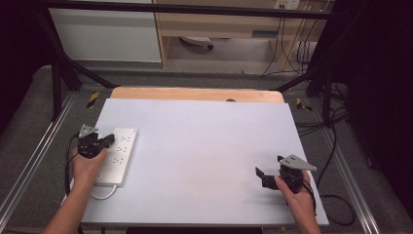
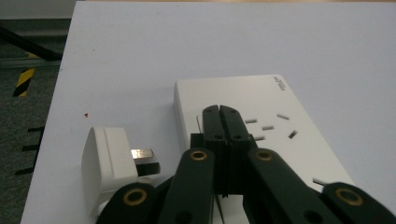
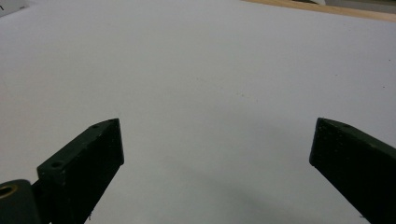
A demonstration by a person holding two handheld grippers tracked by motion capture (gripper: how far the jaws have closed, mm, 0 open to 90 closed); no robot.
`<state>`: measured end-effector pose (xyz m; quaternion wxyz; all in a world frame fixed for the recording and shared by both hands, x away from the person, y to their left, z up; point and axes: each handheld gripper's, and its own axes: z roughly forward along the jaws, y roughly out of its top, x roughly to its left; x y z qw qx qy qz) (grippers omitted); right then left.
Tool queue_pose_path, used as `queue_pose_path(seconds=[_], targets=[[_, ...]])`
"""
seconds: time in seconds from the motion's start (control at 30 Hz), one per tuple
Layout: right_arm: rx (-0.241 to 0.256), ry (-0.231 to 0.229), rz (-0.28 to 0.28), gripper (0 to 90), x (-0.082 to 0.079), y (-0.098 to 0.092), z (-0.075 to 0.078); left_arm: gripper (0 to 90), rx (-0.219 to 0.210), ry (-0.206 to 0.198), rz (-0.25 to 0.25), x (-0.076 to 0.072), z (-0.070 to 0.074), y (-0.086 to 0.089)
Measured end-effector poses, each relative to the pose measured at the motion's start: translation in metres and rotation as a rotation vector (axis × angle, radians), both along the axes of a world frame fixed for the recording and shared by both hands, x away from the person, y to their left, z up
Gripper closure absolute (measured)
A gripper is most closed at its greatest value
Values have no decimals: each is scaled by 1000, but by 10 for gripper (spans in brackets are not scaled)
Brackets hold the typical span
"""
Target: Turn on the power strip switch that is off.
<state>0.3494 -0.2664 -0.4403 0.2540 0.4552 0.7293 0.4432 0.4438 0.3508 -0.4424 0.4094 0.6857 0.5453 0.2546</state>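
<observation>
A white power strip (image 1: 120, 155) lies along the left side of the white tabletop (image 1: 204, 146). My left gripper (image 1: 108, 140) is shut with nothing between its jaws, and its tips (image 2: 219, 111) rest on or just above the power strip (image 2: 275, 135), beside a set of socket holes. A white three-pin plug (image 2: 108, 165) lies on its side on the table just left of the strip, with its metal pins pointing towards the jaws. My right gripper (image 1: 262, 178) stands open near the front right over bare table (image 3: 210, 84), its jaws (image 3: 217, 135) wide apart.
The strip's white cable (image 1: 103, 196) loops off its near end by the left hand. A wooden board edge (image 1: 195, 93) runs behind the tabletop. Metal frame rails (image 1: 29, 161) flank both sides, and black cables (image 1: 336, 195) lie on the floor at the right.
</observation>
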Motion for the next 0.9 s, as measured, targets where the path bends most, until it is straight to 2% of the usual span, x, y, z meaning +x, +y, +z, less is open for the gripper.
queue_pose_path(seconds=[0.37,0.9], targets=[[-3,-4,1,34,0,0,0,900,4,10,-2,0,-1,0],[-2,-1,0,34,0,0,0,900,0,1,2,-1,-1,0]])
